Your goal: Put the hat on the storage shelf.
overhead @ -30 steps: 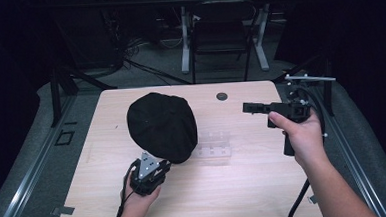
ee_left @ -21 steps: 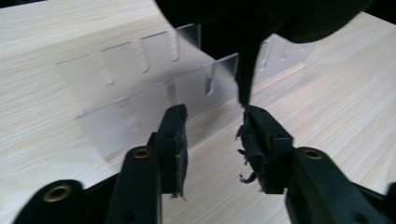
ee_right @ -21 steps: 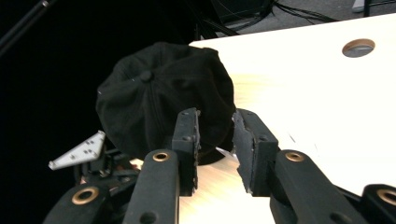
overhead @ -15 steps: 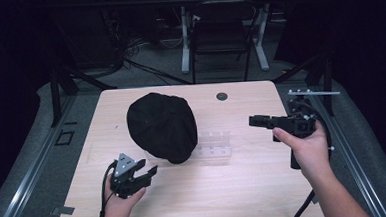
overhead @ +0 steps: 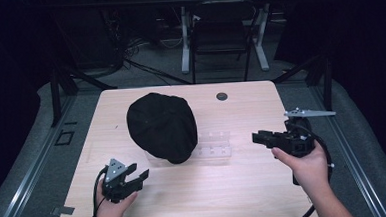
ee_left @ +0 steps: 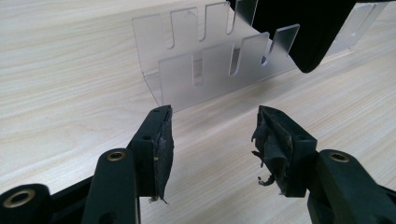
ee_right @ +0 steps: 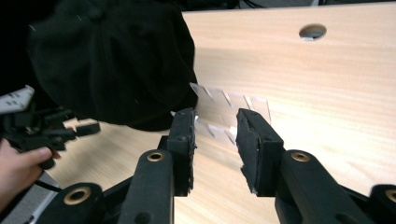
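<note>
A black cap (overhead: 161, 126) rests over the left part of a clear slotted acrylic rack (overhead: 214, 145) at mid table. My left gripper (overhead: 140, 174) lies near the front left, just short of the cap, pointing at the rack (ee_left: 205, 65) and the cap's edge (ee_left: 303, 28). Its jaws have just been opening and stand open with nothing between them (ee_left: 212, 116). My right gripper (overhead: 255, 137) hovers right of the rack, aimed left at the cap (ee_right: 116, 56) and rack (ee_right: 231, 100). Its jaws (ee_right: 215, 116) have also just been opening, with nothing between them.
The light wooden table (overhead: 265, 185) has a round cable hole (overhead: 222, 96) near its far edge. Dark floor, cables and a desk frame (overhead: 222, 32) lie beyond it. Grey rails run along both sides of the table.
My left gripper let go at the cap's near edge, opened and drew back to the left. My right gripper came down and nearer to me, its jaws wider.
</note>
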{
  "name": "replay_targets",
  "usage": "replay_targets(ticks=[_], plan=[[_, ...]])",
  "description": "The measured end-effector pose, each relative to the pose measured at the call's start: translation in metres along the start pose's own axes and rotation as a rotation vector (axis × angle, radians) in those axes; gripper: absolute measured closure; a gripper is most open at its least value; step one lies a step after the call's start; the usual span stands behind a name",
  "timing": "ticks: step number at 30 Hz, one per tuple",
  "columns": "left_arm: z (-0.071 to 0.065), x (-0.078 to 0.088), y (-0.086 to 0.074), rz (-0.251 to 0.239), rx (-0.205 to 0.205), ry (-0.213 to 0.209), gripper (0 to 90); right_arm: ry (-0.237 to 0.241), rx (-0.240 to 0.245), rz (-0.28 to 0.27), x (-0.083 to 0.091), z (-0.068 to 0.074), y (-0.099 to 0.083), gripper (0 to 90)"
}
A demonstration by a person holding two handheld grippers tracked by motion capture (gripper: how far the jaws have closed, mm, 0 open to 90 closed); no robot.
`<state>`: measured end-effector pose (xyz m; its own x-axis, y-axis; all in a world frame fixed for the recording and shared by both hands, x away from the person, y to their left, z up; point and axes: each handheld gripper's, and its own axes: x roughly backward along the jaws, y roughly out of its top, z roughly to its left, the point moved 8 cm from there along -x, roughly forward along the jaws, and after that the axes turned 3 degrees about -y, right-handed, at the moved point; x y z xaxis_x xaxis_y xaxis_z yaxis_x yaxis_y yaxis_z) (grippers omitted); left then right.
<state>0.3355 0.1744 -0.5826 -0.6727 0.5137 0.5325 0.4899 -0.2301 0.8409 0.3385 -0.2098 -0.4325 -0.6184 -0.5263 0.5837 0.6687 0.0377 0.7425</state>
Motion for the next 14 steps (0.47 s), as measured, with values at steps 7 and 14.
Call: replay_targets(ticks=[7, 14], plan=[[-0.001, -0.003, -0.005, 0.01, -0.001, -0.003, 46.1, -0.045, 0.013, -0.005, -0.008, -0.009, -0.022, 65.9], [-0.009, -0.002, -0.004, 0.003, -0.025, -0.025, 45.1, -0.154, 0.081, -0.077, -0.015, -0.024, -0.051, 60.8]])
